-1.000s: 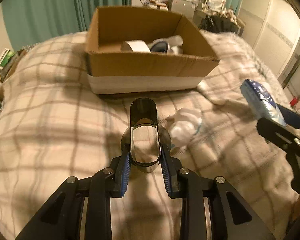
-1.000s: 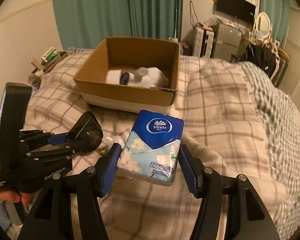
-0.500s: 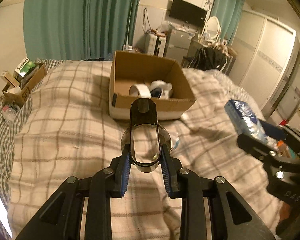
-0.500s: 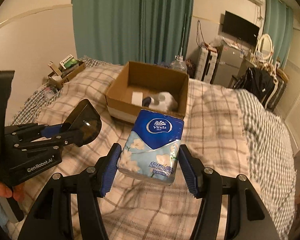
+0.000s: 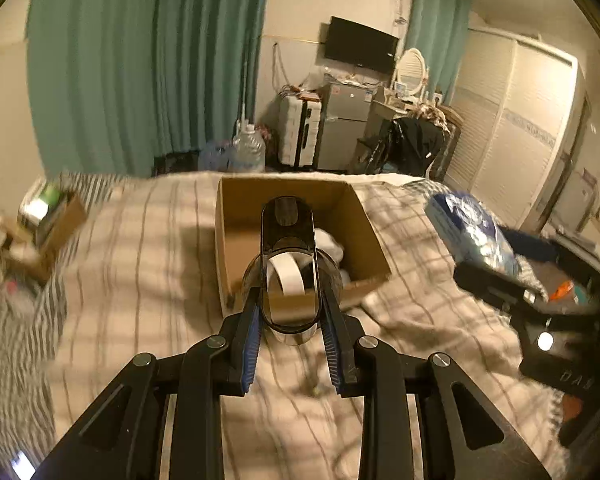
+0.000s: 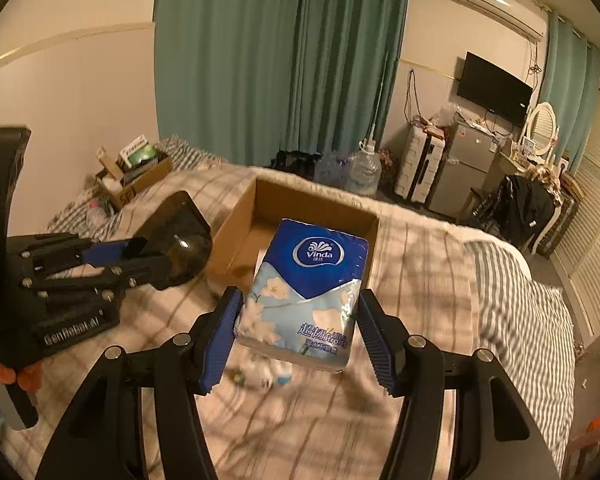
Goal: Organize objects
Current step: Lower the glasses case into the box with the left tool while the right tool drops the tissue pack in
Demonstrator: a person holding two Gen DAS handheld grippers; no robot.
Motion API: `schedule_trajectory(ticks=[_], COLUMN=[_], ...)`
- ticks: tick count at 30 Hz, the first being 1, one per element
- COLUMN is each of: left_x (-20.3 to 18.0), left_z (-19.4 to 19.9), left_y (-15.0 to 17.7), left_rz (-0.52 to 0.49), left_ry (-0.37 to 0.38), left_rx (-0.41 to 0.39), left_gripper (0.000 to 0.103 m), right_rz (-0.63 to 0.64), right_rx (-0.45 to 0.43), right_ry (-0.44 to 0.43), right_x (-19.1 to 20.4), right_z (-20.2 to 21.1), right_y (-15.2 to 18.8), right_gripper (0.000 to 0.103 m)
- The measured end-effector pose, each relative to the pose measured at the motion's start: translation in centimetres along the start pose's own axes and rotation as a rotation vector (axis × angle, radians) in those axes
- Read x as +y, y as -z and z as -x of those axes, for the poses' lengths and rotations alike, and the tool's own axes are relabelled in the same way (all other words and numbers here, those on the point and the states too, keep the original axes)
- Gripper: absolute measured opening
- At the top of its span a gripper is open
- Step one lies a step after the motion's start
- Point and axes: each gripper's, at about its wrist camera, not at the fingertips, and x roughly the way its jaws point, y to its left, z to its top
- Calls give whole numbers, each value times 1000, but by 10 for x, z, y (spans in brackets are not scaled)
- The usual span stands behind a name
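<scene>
My left gripper (image 5: 288, 316) is shut on a dark see-through plastic cup (image 5: 287, 264), held in the air above the checked bedspread (image 5: 139, 280). Behind it stands an open cardboard box (image 5: 235, 248) with a white tape roll (image 5: 287, 276) and other white items inside. My right gripper (image 6: 295, 324) is shut on a blue tissue pack (image 6: 308, 292), also lifted over the bed. The box (image 6: 239, 240) lies just beyond the pack. In the right wrist view the left gripper with its cup (image 6: 179, 244) hangs at the left; in the left wrist view the tissue pack (image 5: 468, 232) shows at the right.
A crumpled white and blue wrapper (image 6: 267, 372) lies on the bed under the tissue pack. A small carton of odds and ends (image 6: 135, 172) sits at the bed's far left corner. Beyond the bed are green curtains (image 6: 259, 60), a water jug (image 6: 364, 172), a suitcase and a small fridge (image 6: 460, 172).
Both grippers have risen well above the bed with cup and tissue pack still gripped. The box now looks smaller and farther below, and more of the room shows.
</scene>
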Motion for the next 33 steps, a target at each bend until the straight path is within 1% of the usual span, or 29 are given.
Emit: schedule_trajectory(ticks=[3,6,8,12,16,19,21,23,24,25,26,27,28,30,33], left_x=[0,4,8,11,15,19,22,21,19,18,16,13,11,8,4], left_z=[-19,-41,-61,-102,-147,-173,-184,-188,-188,-188,-186,-186,-183,-171,-147], left_y=[-19,-35,-46,-58,-60,-61,-60,-59,-58,-56,-55,-56,-55,-53,-51], left_rz=[-25,-17,-11,-16,-14,-26,-32,-43,-49,-56,-62,-61,-56,-26,2], left_ry=[-31,-32,-34,-47,-39,-53,-53,-40,-32,-25,-19,-16,-18,-36,-27], left_rx=[-1,12,20,43,86,101,101,90,77,70,67,68,67,54,55], left_gripper=[28,28,28,28,28,28,28,28,29,30,32,38,53,69,70], right_rz=[9,9,-2,-31,-45,-52,-64,-103,-121,-132,-134,-131,-126,-135,-168], right_rx=[-11,-13,1,12,31,51,49,43,39,27,16,3,-9,-23,-26], right_ry=[4,8,1,-27,-32,-28,-37,-55,-77,-98,-97,-83,-61,-21,11], right_x=[-12,-23,-32,-45,-55,-60,-65,-71,-74,-77,-79,-80,-80,-84,-88], right_z=[-16,-39,-60,-100,-148,-178,-194,-199,-198,-194,-189,-181,-172,-151,-123], right_y=[-22,-41,-53,-66,-73,-69,-63,-57,-54,-53,-52,-52,-53,-53,-51], right_gripper=[58,58,58,58,58,58,58,59,66,78,79,79,79,79,79])
